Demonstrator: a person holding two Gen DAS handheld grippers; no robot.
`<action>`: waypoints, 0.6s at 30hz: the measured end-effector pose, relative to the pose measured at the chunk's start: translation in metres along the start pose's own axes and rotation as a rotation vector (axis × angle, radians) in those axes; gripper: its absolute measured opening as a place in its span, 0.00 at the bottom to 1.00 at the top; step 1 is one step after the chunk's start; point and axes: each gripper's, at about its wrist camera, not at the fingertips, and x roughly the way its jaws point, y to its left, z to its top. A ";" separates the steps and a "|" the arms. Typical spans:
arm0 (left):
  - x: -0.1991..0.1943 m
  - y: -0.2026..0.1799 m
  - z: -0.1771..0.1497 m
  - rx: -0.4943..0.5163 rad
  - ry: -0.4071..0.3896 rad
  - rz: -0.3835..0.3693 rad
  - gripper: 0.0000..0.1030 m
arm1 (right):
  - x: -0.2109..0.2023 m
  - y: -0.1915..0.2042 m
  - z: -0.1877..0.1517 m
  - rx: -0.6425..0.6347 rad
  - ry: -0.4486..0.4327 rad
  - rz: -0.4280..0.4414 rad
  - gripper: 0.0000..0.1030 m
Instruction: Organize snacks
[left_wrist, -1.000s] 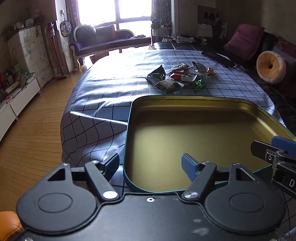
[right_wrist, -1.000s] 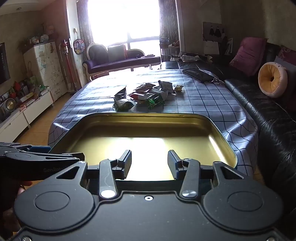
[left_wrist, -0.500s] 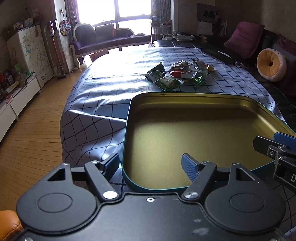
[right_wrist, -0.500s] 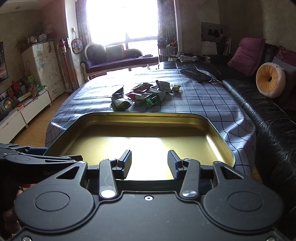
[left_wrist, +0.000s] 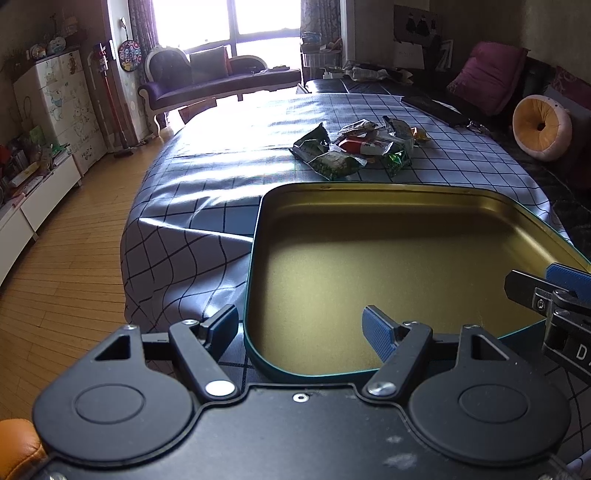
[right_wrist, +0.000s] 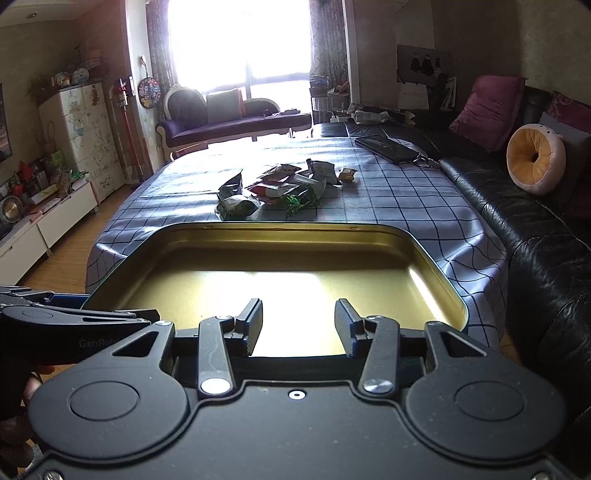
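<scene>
A shallow gold tin (left_wrist: 255, 258) with a teal rim lies empty at the near end of the checked tablecloth (left_wrist: 207, 173). Beyond it, mid-table, several crumpled snack packets (left_wrist: 354, 147) sit in a loose pile. My left gripper (left_wrist: 299, 325) is open over the tin's near left corner, one finger outside the rim and one above the inside, holding nothing. My right gripper (right_wrist: 299, 321) is open above the tin's (right_wrist: 280, 226) near edge, also holding nothing. The snack packets (right_wrist: 280, 188) lie past the far rim. Each gripper shows at the edge of the other's view.
A dark flat device (right_wrist: 388, 146) lies at the table's far right. A black leather sofa (right_wrist: 535, 229) with a round orange cushion (right_wrist: 535, 158) runs along the right side. Wooden floor (left_wrist: 66, 258) and low cabinets lie off the table's left edge.
</scene>
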 end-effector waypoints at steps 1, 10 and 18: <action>0.000 0.000 0.000 0.001 0.001 0.000 0.75 | 0.000 0.000 0.000 0.002 0.000 0.002 0.51; 0.001 0.001 0.001 -0.002 0.002 -0.003 0.75 | -0.001 0.002 0.000 -0.008 0.001 0.009 0.51; 0.002 0.000 0.000 0.001 0.003 -0.002 0.75 | 0.000 0.001 -0.001 -0.008 0.000 0.011 0.51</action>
